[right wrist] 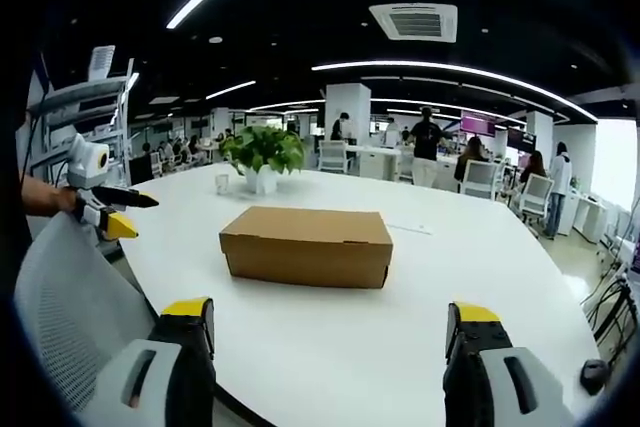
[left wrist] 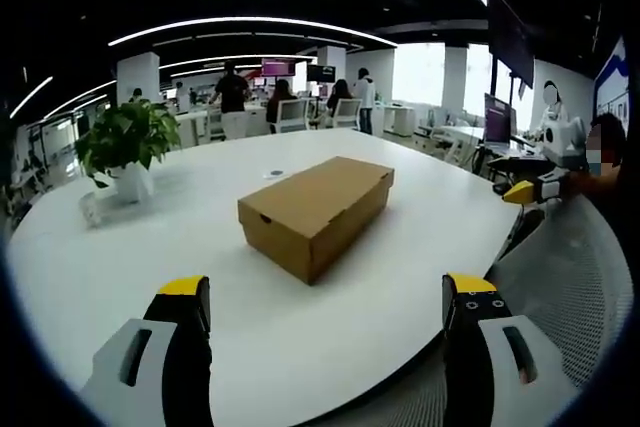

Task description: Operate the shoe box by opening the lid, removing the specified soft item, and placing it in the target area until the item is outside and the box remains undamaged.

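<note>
Both grippers, left gripper (left wrist: pixel 325 312) and right gripper (right wrist: pixel 330 332), spread wide and empty; shoe box (left wrist: pixel 315 211) lid closed, lift front edge gently to avoid tearing

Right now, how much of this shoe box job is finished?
Nothing looks done yet: the shoe box sits shut on the white table. Left gripper and right gripper are open, short of it. Left to do: opening the lid, removing the soft item, placing it.

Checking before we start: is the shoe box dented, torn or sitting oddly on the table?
Nothing stands out. The shoe box lies flat on the white table with its lid closed and no visible dents or tears. The potted plant stands upright beyond it.
</note>
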